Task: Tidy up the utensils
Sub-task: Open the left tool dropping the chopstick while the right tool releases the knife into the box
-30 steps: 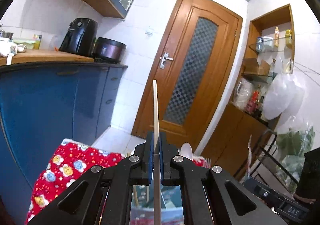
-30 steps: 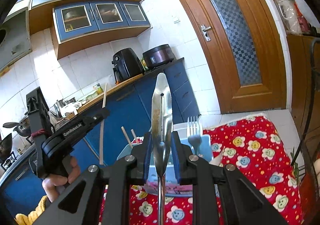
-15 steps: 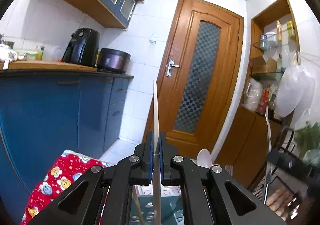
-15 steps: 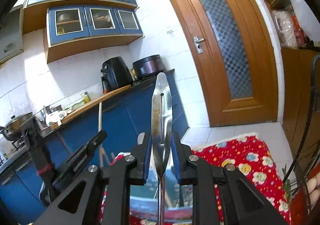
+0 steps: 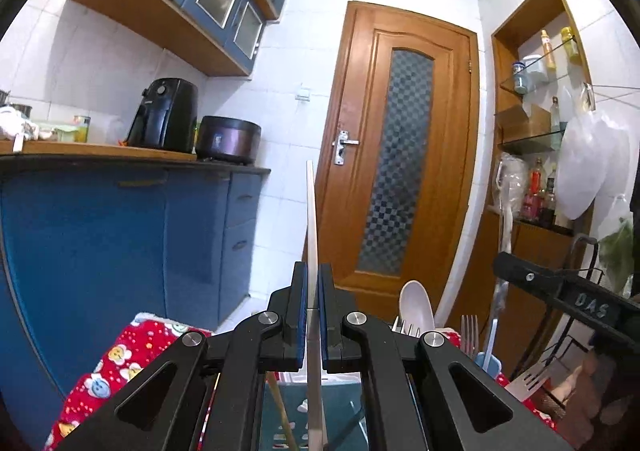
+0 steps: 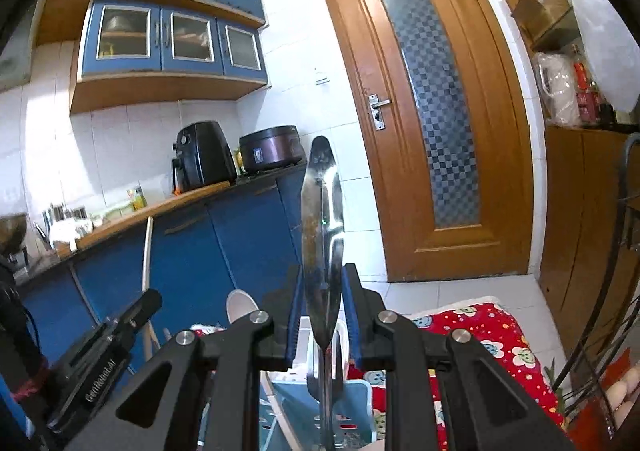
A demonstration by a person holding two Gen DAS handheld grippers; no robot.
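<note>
We are looking across the red floral cloth (image 6: 496, 335) at the blue utensil holder (image 6: 352, 403) standing on it. Our right gripper (image 6: 322, 315) is clamping a steel spoon (image 6: 322, 235) upright above the holder, and our left gripper (image 5: 313, 315) is pinching a pale chopstick (image 5: 311, 227) upright.

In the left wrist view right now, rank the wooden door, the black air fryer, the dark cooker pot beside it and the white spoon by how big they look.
1. wooden door, by far the largest.
2. black air fryer.
3. dark cooker pot, only a bit smaller than the fryer.
4. white spoon, smallest, though it sits much nearer the camera.
</note>
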